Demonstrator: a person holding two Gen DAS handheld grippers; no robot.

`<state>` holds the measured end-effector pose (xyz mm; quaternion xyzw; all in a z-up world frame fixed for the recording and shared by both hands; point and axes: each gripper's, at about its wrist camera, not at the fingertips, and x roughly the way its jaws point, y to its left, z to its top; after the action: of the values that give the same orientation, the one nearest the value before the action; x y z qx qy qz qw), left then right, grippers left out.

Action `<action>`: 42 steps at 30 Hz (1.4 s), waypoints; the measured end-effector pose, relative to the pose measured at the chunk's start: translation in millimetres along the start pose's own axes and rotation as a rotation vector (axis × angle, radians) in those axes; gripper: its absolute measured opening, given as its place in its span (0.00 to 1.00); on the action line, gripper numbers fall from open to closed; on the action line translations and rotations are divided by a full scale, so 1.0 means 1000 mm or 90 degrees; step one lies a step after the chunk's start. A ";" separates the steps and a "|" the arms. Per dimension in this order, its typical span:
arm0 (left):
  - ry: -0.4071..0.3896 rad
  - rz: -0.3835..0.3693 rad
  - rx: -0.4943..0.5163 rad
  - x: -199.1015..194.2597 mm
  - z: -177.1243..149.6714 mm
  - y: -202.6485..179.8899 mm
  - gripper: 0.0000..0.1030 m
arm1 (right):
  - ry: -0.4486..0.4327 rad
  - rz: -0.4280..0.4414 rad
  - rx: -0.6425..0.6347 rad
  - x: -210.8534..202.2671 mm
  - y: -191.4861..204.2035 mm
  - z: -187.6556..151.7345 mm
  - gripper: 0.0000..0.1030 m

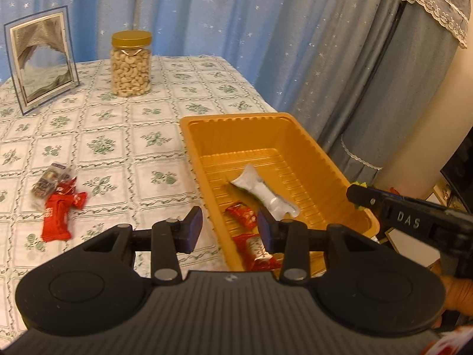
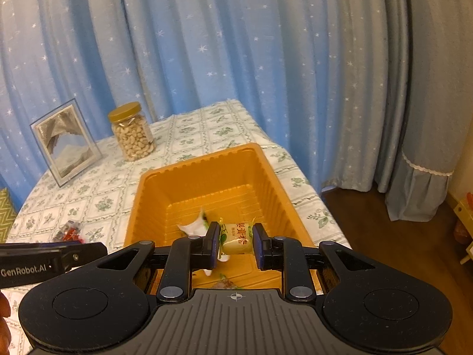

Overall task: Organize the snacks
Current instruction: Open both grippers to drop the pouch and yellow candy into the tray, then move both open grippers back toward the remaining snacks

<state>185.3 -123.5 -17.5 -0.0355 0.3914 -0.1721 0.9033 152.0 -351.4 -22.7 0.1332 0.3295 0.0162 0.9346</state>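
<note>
An orange plastic tray [image 1: 275, 131] stands on the table's right side. In it lie a white wrapped snack [image 1: 261, 190] and two red snack packs [image 1: 244, 216]. My left gripper [image 1: 230, 229] is open and empty above the tray's near left edge. Red snack packs [image 1: 57, 213] and a clear-wrapped one [image 1: 48, 180] lie on the cloth to the left. My right gripper [image 2: 236, 244] hovers over the tray [image 2: 189, 167] with a yellow-green candy [image 2: 236, 238] between its fingers. The right pad stands slightly off the wrapper. The white snack [image 2: 193, 227] lies just behind.
A jar of cashews [image 1: 131, 65] with a gold lid and a picture frame [image 1: 41, 59] stand at the back of the table. Blue star-patterned curtains hang behind. The table's right edge drops to a wooden floor [image 2: 399, 236].
</note>
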 end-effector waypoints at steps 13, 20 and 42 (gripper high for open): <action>-0.010 0.040 -0.020 -0.023 -0.017 0.023 0.51 | -0.013 0.041 0.052 -0.011 -0.005 0.007 0.65; -0.014 0.062 -0.019 -0.048 -0.032 0.033 0.57 | -0.003 0.012 0.062 -0.035 -0.003 -0.008 0.65; -0.040 0.157 -0.049 -0.132 -0.067 0.083 0.68 | 0.022 0.069 -0.011 -0.071 0.076 -0.039 0.65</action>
<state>76.7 3.7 11.0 -0.0269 0.3703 -0.0435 0.9275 76.9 -277.4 10.9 0.1428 0.3377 0.0721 0.9276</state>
